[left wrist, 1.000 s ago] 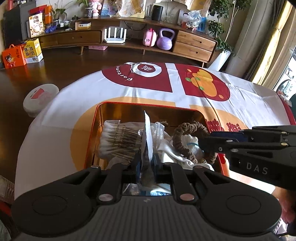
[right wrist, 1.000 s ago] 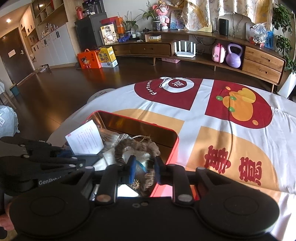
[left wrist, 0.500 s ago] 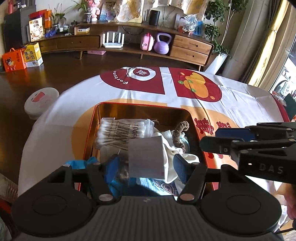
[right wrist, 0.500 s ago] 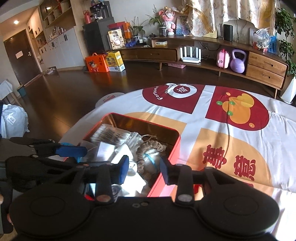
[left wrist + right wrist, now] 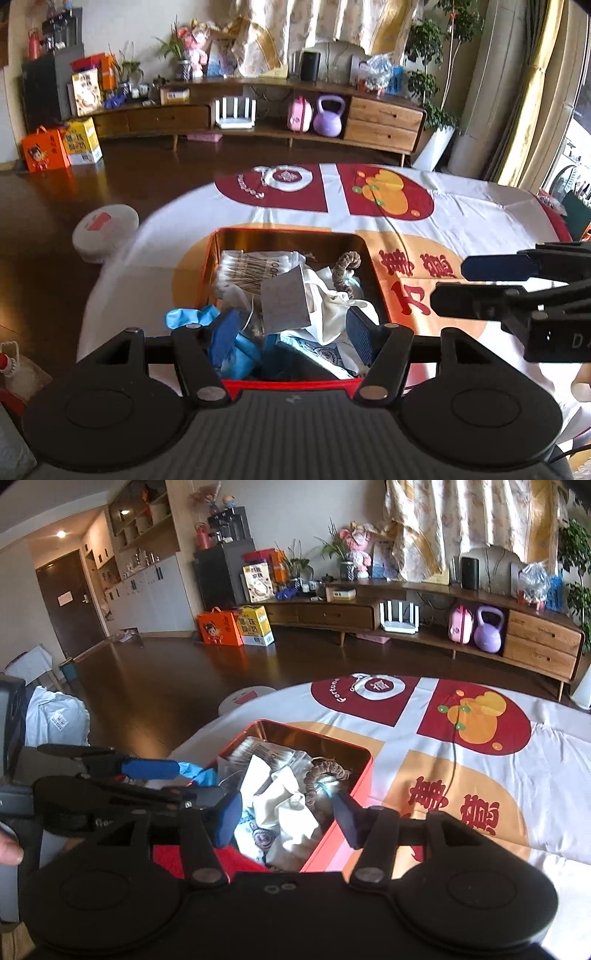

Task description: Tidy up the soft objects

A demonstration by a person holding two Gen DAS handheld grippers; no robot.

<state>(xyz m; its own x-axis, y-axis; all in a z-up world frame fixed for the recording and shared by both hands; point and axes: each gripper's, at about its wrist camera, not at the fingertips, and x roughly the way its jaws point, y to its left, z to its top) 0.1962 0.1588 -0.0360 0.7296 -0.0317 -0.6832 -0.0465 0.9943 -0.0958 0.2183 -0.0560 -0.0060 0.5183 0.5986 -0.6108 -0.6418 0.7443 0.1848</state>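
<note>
Red tin (image 5: 373, 275) of soft items sitting just beyond both grippers, left gripper (image 5: 291, 328) gaping empty, right gripper (image 5: 286, 818) opening, gripping nothing.

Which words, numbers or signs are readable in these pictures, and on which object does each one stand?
"100": pack of cotton swabs in the red tin; the following letter and the barcode are unreadable.
"Fortune": tablecloth, red roundel; its Chinese characters I cannot read.
"D": right gripper body, rest cut off.
Floor boxes, shelf packages: too small.

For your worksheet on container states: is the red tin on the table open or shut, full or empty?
Open and nearly full. The red tin has no lid on; cotton swabs, white cloth and a blue glove fill it.
</note>
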